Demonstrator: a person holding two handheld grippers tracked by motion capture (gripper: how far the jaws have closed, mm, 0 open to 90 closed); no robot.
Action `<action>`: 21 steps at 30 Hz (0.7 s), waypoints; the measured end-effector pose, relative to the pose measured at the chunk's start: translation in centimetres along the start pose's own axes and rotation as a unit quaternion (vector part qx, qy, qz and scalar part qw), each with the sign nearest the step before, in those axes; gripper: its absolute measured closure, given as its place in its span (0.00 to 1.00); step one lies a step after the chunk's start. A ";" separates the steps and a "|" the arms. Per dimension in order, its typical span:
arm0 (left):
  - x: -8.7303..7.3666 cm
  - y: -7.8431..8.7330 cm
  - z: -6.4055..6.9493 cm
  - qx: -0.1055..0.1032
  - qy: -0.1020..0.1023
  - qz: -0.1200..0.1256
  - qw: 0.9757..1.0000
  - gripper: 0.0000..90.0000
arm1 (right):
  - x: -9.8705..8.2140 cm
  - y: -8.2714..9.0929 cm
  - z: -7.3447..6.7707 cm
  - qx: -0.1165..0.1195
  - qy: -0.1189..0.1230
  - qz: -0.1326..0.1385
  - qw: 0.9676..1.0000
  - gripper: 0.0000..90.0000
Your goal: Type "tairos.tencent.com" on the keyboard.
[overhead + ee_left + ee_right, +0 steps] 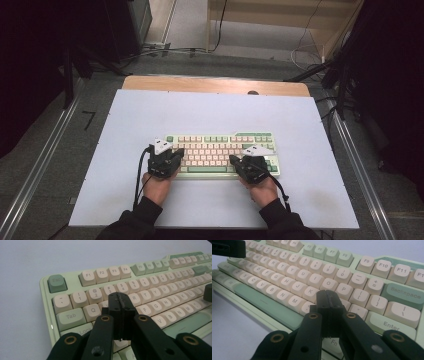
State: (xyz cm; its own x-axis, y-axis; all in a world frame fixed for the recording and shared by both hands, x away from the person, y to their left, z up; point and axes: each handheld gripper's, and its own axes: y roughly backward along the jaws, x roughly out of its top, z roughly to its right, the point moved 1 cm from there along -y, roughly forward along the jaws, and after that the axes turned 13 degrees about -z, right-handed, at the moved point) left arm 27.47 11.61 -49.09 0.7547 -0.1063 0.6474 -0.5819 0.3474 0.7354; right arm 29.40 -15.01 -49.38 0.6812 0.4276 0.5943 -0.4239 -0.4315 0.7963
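A pale green keyboard [222, 154] with cream and green keys lies in the middle of the white table. My left gripper [178, 152] hovers over its left end, jaws shut with nothing between them. In the left gripper view that gripper [120, 299] sits above the W and E keys of the keyboard [140, 292]. My right gripper [233, 160] hangs over the lower right part, also shut and empty. Seen from the right gripper view, its tips [327, 298] hover near the L key of the keyboard [317, 277].
The white table top [210, 112] has bare room all around the keyboard. A wooden strip [215, 85] runs along its far edge. Metal rails [45, 155] flank the table. The left gripper's black tip [229, 248] shows at the top left of the right gripper view.
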 end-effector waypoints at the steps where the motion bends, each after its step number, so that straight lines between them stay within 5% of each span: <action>1: 0.0 0.0 0.0 0.000 0.000 0.000 1.000 1.00 | 0.0 0.0 0.0 0.000 0.000 0.000 1.000 0.97; 21: 0.0 0.2 -0.1 -0.002 0.003 0.002 1.000 1.00 | 0.0 0.1 -0.2 0.000 0.001 0.003 1.000 0.97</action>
State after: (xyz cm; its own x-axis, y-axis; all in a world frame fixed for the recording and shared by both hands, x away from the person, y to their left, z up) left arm 27.43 11.74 -48.95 0.7538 -0.0996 0.6495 -0.5841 0.3513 0.7318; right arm 29.24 -14.90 -49.24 0.6771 0.4277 0.5988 -0.4275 -0.4337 0.7932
